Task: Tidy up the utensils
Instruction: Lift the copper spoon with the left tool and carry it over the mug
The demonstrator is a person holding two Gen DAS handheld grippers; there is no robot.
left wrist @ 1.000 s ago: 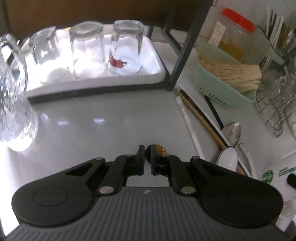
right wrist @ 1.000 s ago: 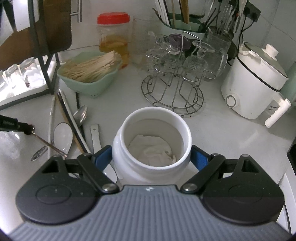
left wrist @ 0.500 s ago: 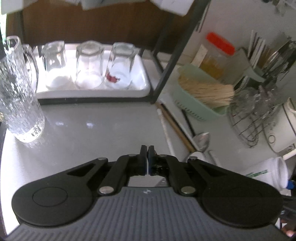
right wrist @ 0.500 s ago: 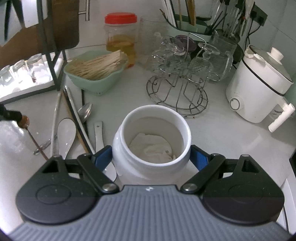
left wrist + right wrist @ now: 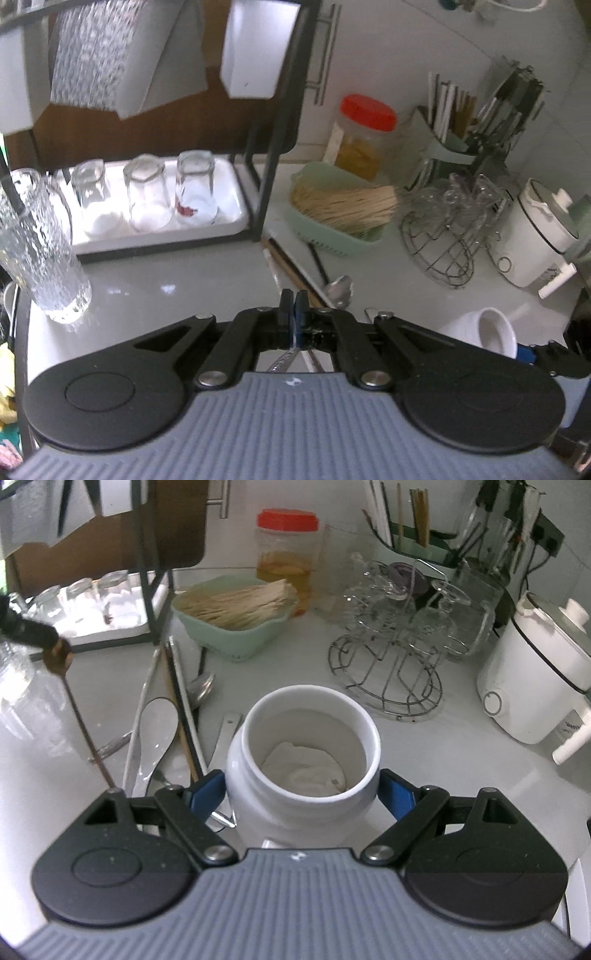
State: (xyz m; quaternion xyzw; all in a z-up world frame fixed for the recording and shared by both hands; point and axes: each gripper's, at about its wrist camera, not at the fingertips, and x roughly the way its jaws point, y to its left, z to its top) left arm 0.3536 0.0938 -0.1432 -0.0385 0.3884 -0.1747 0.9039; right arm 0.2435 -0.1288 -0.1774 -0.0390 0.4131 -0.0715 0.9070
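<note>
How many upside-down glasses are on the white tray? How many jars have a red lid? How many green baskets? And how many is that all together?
Upside-down glasses on the tray: 3
Red-lidded jars: 1
Green baskets: 1
Total: 5

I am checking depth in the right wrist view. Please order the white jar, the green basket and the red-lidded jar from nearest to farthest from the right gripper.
1. White jar: between the jaws of the right gripper.
2. Green basket: farther, left of centre.
3. Red-lidded jar: behind the basket, by the wall.
</note>
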